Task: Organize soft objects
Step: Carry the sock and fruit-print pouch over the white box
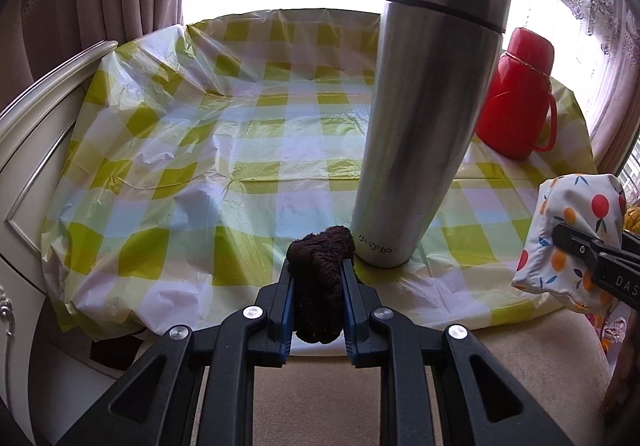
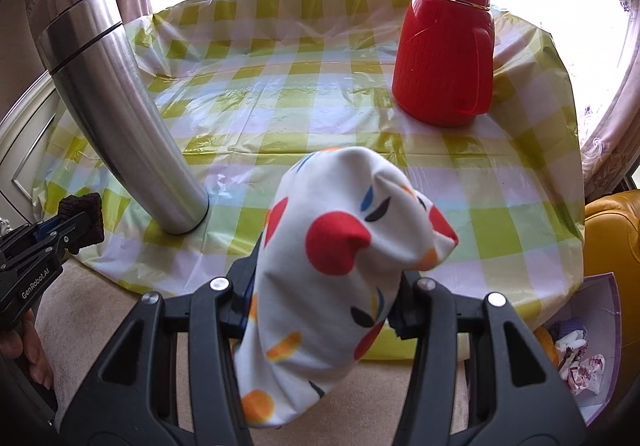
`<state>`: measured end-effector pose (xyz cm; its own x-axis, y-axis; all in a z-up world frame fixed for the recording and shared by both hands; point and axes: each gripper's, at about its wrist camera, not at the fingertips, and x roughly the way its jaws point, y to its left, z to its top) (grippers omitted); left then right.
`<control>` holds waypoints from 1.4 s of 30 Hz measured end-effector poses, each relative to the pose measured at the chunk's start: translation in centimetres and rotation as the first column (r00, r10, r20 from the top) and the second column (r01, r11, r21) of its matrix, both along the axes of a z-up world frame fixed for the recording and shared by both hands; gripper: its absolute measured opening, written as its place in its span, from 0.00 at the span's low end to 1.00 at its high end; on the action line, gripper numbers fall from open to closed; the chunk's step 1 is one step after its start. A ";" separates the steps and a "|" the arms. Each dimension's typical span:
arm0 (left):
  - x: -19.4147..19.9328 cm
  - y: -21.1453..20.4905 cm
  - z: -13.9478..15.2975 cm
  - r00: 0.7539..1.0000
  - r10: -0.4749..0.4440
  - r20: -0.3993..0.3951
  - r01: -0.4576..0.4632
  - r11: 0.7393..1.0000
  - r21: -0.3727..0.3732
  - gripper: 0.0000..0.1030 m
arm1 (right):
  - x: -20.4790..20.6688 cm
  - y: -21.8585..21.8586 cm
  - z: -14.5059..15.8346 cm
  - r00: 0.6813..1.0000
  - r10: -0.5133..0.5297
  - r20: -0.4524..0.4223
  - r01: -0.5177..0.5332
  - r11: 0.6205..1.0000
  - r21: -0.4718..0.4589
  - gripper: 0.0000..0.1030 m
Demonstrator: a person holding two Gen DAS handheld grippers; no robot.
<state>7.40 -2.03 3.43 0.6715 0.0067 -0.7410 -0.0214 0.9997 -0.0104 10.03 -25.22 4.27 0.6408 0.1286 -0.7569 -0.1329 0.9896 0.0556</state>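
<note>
A brown knit piece (image 1: 320,278) is sitting pinched between the narrow jaws of the left gripper (image 1: 318,266) — flask (image 1: 428,117) at one o'clock. A fruit-print cloth (image 2: 336,274) is bulging from the right gripper (image 2: 324,286), clamped on it — red jug (image 2: 444,41) at one o'clock on the checked table (image 2: 280,101).

A round table (image 2: 532,230) carries a crinkled plastic cloth (image 1: 168,165) checked in green, white and pale blue; on it a steel flask (image 1: 424,117) stands upright near the front edge; a red jug (image 2: 444,45) stands farther back.
</note>
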 end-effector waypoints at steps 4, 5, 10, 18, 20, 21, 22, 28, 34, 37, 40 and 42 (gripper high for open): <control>-0.3 -2.3 0.2 0.998 -0.055 -0.002 0.055 0.998 -0.007 0.20 | -1.5 -1.2 0.3 1.000 -0.018 0.002 0.018 1.000 -0.019 0.51; -0.4 -2.9 0.3 0.997 -0.072 -0.003 0.072 0.997 -0.009 0.20 | -1.9 -1.7 0.4 1.000 -0.026 0.003 0.026 0.999 -0.024 0.51; -0.8 -6.7 0.6 0.987 -0.163 -0.008 0.163 0.987 -0.011 0.20 | -3.6 -4.6 0.9 0.996 -0.089 0.007 0.089 0.995 -0.037 0.51; -1.5 -13.1 0.9 0.952 -0.305 -0.023 0.305 0.952 -0.015 0.20 | -6.5 -9.8 1.6 0.981 -0.195 0.013 0.195 0.979 -0.062 0.51; -1.8 -14.7 0.8 0.940 -0.340 -0.029 0.340 0.940 -0.019 0.20 | -7.3 -11.1 1.6 0.976 -0.218 0.012 0.218 0.973 -0.070 0.51; -1.9 -15.5 0.8 0.934 -0.356 -0.031 0.355 0.935 -0.018 0.20 | -7.7 -11.8 1.6 0.973 -0.232 0.011 0.232 0.970 -0.074 0.51; -2.0 -16.3 0.9 0.928 -0.371 -0.034 0.371 0.928 -0.021 0.20 | -8.1 -12.5 1.6 0.969 -0.246 0.008 0.245 0.966 -0.077 0.51; -2.9 -20.7 0.7 0.888 -0.456 -0.054 0.455 0.890 -0.034 0.20 | -10.3 -16.7 1.3 0.943 -0.333 -0.008 0.331 0.939 -0.089 0.51; -4.1 -25.7 0.0 0.838 -0.541 -0.077 0.540 0.841 -0.036 0.20 | -12.3 -20.5 0.8 0.913 -0.408 -0.019 0.404 0.909 -0.105 0.51; -4.6 -27.9 -0.3 0.813 -0.576 -0.088 0.575 0.817 -0.035 0.20 | -13.2 -22.1 0.5 0.898 -0.440 -0.022 0.435 0.892 -0.120 0.52; -5.0 -29.8 -0.7 0.791 -0.603 -0.101 0.603 0.797 -0.035 0.20 | -14.0 -23.6 0.1 0.884 -0.468 -0.023 0.460 0.877 -0.137 0.52; -5.2 -31.0 -0.9 0.776 -0.620 -0.113 0.621 0.783 -0.035 0.20 | -14.3 -24.5 -0.2 0.874 -0.484 -0.027 0.476 0.867 -0.150 0.52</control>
<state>2.19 -33.04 2.51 0.4443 -0.3793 -0.8116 0.6027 0.7969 -0.0424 -4.30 -49.75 4.10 0.5492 -0.2885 -0.7843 0.3598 0.9287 -0.0896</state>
